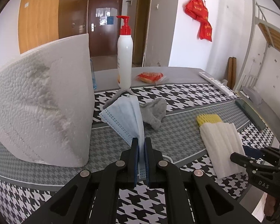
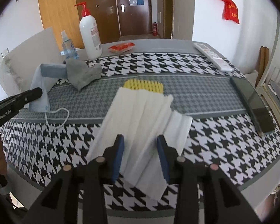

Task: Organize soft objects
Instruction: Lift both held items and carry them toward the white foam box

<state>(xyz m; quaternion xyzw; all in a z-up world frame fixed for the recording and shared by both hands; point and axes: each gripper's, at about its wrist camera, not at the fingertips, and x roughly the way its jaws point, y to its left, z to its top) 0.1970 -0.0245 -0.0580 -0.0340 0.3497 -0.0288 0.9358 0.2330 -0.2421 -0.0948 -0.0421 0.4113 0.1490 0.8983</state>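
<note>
While the left gripper (image 1: 141, 145) pinches the blue face mask (image 1: 125, 115) by its edge beside the foam box (image 1: 46, 100), the right gripper (image 2: 141, 141) hovers with jaws spread over the white foam sheet (image 2: 140, 115). The sheet lies on the houndstooth cloth (image 2: 224, 149), its long axis running straight away from those jaws toward the yellow foam net (image 2: 143, 85), so the right hand is nearer.

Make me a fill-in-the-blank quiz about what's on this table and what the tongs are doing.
1. The left tongs are shut on a blue ____.
2. The pump bottle has a ____ top.
3. The grey sock lies beside the ____.
4. The right tongs stand open over the white ____, which has a yellow end.

Missing words: mask; red; mask; foam sheet
</note>
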